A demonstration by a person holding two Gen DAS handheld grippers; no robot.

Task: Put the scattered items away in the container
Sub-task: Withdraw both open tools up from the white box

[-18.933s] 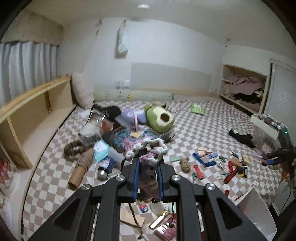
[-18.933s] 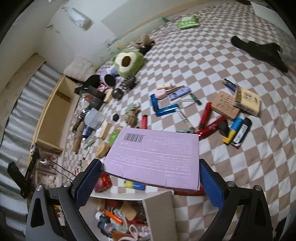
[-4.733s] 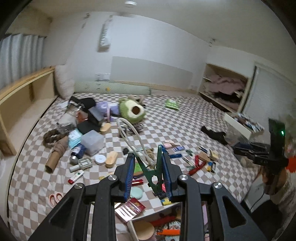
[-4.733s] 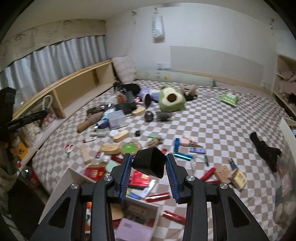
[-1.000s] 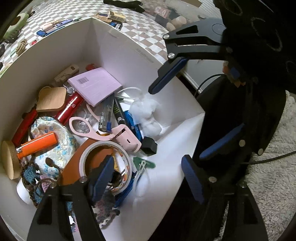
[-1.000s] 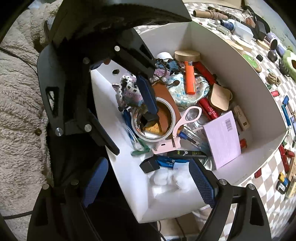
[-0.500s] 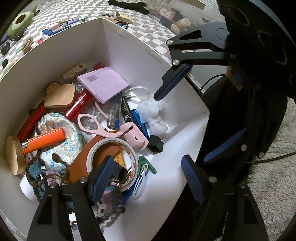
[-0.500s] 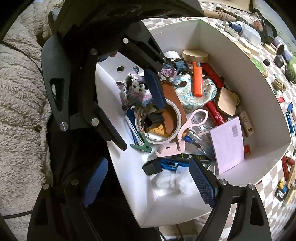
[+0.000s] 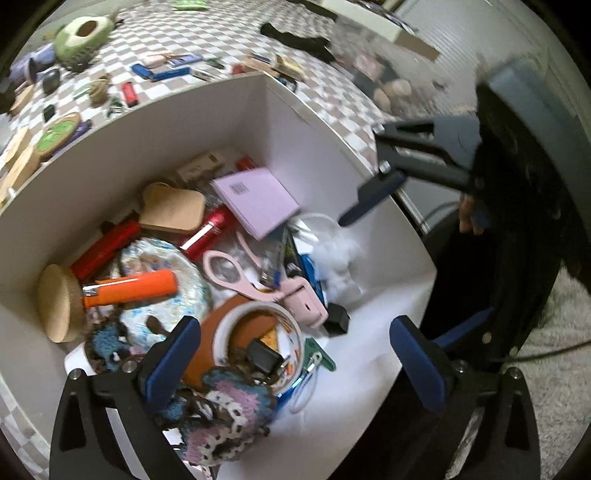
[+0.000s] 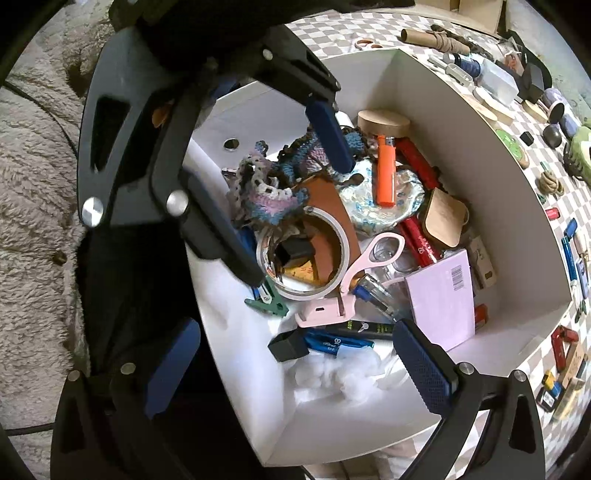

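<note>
Left wrist view: white container beneath wide-open left gripper.

Colours noted: white container, mixed contents.
Orange lighter, lilac booklet, pink scissors, red tubes, green clip; brown-and-white checked bedcover.

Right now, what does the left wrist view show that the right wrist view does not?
Only the left wrist view shows the green avocado plush on the checkered bed and the black garment. Only the right wrist view shows the cardboard tube and the round hole in the box wall. Both show the white box, the orange lighter, the purple booklet and both open grippers.
</note>
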